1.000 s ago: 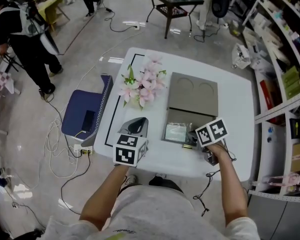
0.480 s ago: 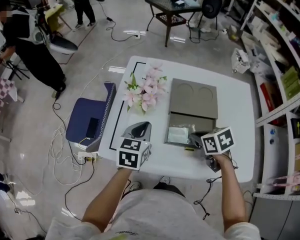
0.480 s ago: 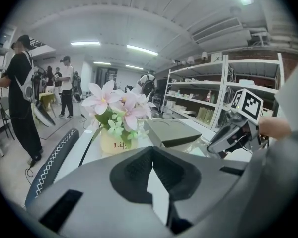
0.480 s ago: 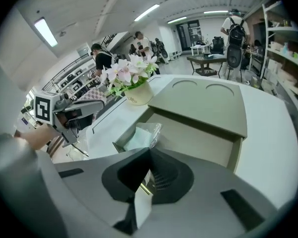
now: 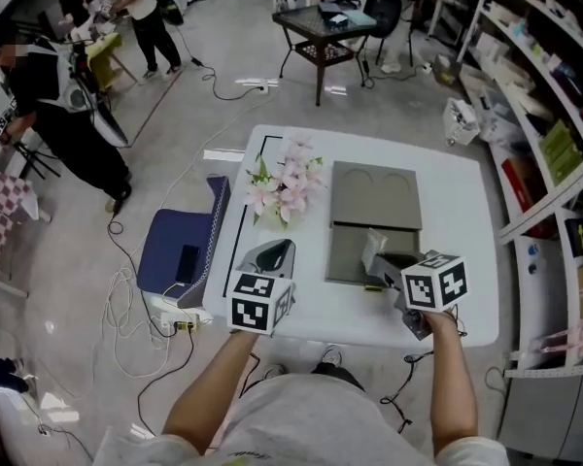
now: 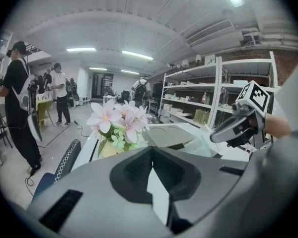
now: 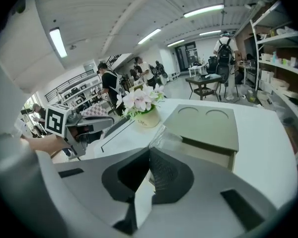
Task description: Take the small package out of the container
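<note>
White rounded-corner table (image 5: 466, 212) with a thin black line (image 5: 241, 231) marked along its left part. Pink artificial flowers in a pale pot (image 5: 287, 187) stand upright on the table's left half, just inside that line.

On the grey floor left of the table lies a navy blue padded case (image 5: 175, 250), close against the table's edge, with loose white cables (image 5: 126, 309) looped beside it.

Beyond the table is a dark wicker side table (image 5: 332, 22). To the right is stocked white shelving (image 5: 554, 144), with a white plastic bag (image 5: 460, 121) near its foot. At far left a person in black clothes (image 5: 49, 105) is standing.
</note>
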The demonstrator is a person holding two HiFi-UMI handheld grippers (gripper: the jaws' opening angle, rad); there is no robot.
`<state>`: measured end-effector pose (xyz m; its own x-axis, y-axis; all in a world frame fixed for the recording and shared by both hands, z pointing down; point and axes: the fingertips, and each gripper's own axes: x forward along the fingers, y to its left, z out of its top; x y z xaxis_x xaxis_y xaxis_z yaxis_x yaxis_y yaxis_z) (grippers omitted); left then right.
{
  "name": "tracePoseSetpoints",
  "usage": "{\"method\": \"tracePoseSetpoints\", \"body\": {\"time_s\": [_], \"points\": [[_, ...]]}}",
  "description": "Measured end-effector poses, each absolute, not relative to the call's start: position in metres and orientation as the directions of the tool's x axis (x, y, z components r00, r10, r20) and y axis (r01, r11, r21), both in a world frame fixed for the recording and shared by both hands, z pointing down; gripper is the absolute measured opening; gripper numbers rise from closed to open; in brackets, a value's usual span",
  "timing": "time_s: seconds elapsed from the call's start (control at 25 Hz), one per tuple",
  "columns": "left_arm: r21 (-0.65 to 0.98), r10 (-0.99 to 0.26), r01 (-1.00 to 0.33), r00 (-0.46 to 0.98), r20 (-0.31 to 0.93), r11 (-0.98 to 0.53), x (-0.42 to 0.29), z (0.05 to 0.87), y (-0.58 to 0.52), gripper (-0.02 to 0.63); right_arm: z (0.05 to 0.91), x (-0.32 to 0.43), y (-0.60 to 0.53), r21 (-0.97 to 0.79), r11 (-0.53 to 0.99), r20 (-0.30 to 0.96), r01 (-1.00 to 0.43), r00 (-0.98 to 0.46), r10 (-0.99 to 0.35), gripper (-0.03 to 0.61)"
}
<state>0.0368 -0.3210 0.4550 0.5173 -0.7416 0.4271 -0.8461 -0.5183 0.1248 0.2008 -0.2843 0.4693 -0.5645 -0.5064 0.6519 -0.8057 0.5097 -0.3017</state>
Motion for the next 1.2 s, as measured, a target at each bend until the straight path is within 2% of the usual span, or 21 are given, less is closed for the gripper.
{"method": "tracePoseSetpoints", "body": {"time_s": [0.4,0.64,0.96,1.2], "points": [[0.095,-0.741,-0.824,0.547,0.390,-0.559,0.020,0.432,-0.307,0.003,0.412,0.181,-0.271,-0.279,0.460,0.444,-0.843,-0.538,-0.717,0.005],[0.072,-0.742,-0.813,0.559,0.370,-0.577,0.007,0.423,-0.297,0.003,0.389,0.171,-0.257,-0.230,0.398,0.330,-0.888,-0.456,-0.826,0.006],[0.053,-0.733,-0.793,0.584,0.350,-0.606,-0.008,0.416,-0.282,0.003,0.367,0.156,-0.229,-0.149,0.323,0.214,-0.935,-0.349,-0.912,0.006],[0.033,-0.731,-0.784,0.592,0.340,-0.620,-0.014,0.416,-0.271,0.003,0.363,0.152,-0.211,-0.091,0.264,0.184,-0.960,-0.277,-0.943,0.005]]}}
